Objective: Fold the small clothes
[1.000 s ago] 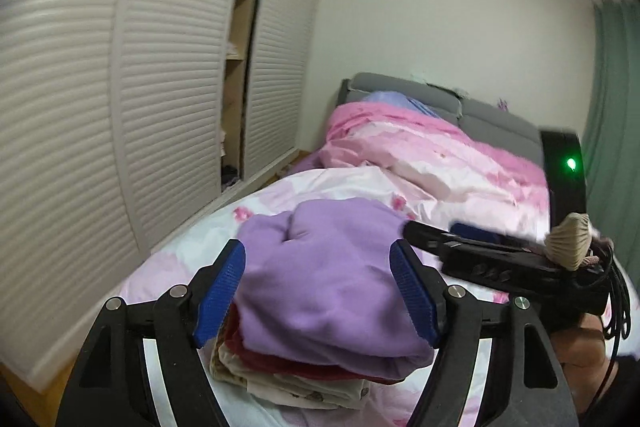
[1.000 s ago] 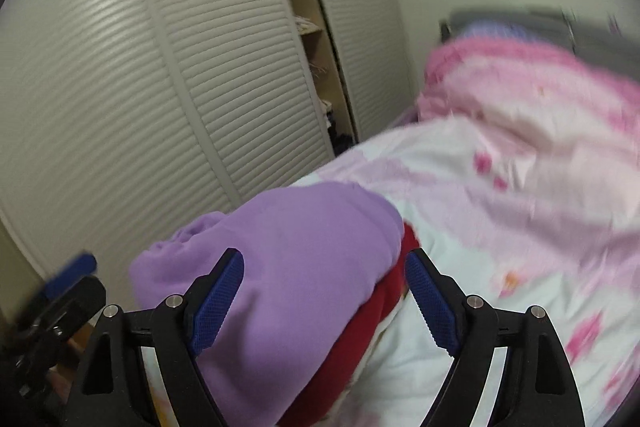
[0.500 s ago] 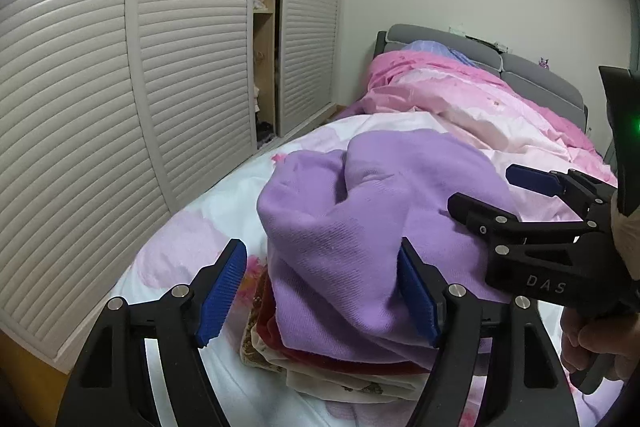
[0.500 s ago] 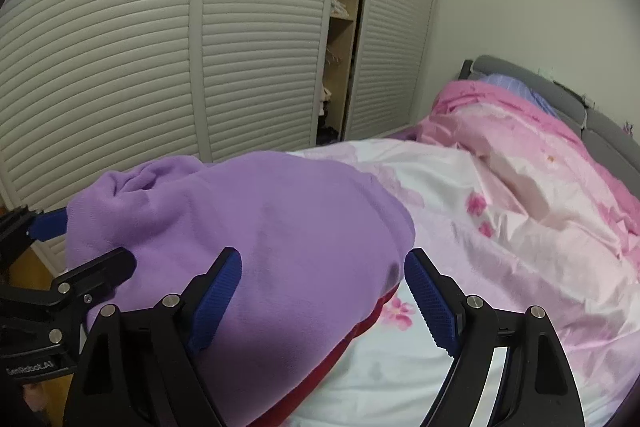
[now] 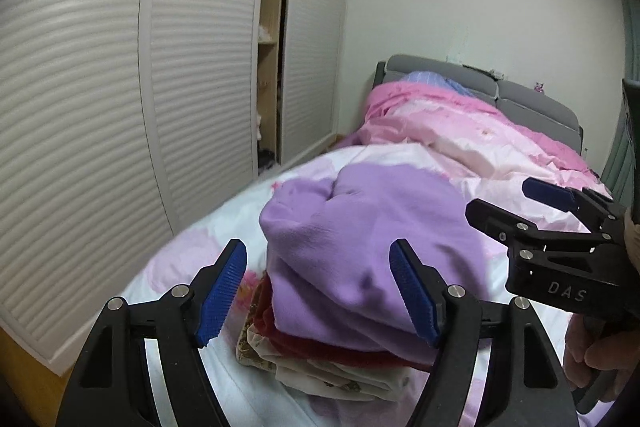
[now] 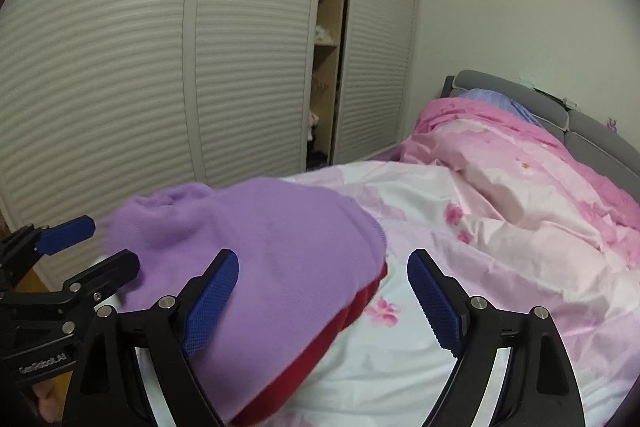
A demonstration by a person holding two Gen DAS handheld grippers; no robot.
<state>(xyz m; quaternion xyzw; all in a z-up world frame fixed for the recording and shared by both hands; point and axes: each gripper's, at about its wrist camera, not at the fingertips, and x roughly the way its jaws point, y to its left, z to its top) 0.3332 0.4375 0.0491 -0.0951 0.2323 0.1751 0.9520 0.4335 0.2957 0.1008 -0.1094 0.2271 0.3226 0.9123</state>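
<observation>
Both grippers wide open, holding nothing: left gripper (image 5: pixel 318 291) & right gripper (image 6: pixel 322 301) at frame bottom; purple garment (image 5: pixel 372 227) tops clothes stack (image 5: pixel 320 363) at center, on bed (image 6: pixel 420 355)

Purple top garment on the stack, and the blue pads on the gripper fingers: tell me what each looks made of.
Purple top garment: looks like a soft knit or fleece, matte and slightly fuzzy, with rounded, bulky folds; the exact fibre cannot be told.

Blue pads on the left gripper: seemingly moulded rubber or plastic, with a fine ridged grip texture and a dull sheen. The right gripper has matching pads.
</observation>
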